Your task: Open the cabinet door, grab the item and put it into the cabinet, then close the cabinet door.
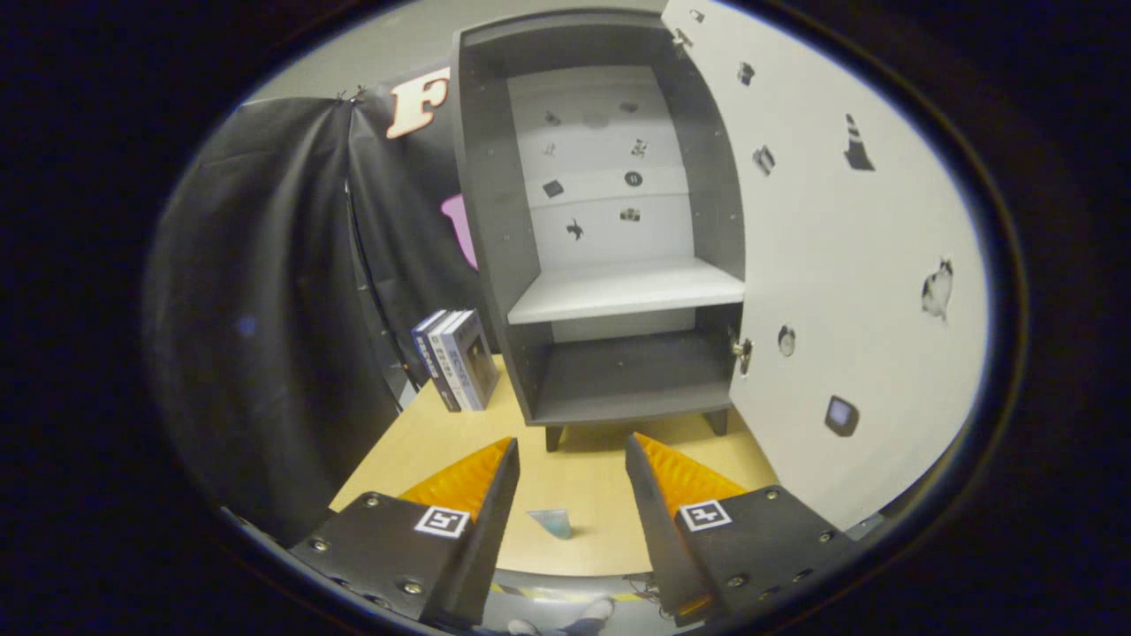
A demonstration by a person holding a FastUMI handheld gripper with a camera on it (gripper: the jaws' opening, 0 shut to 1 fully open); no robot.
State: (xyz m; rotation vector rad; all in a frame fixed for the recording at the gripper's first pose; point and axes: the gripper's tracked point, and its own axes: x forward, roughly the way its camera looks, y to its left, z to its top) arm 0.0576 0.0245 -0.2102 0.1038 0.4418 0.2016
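Between the wide-open, empty gripper fingers, a small item lies on the counter; at 12 o'clock, the cabinet gapes, door swung right.

Tongs open, empty, above table; cabinet ahead w/ door swung open, books beside it.

The gripper has two wedge-shaped fingers with ribbed inner pads. Each finger sits on a dark block with silver screws and one square black-and-white marker. At 6 o'clock, the person's light shoes show.
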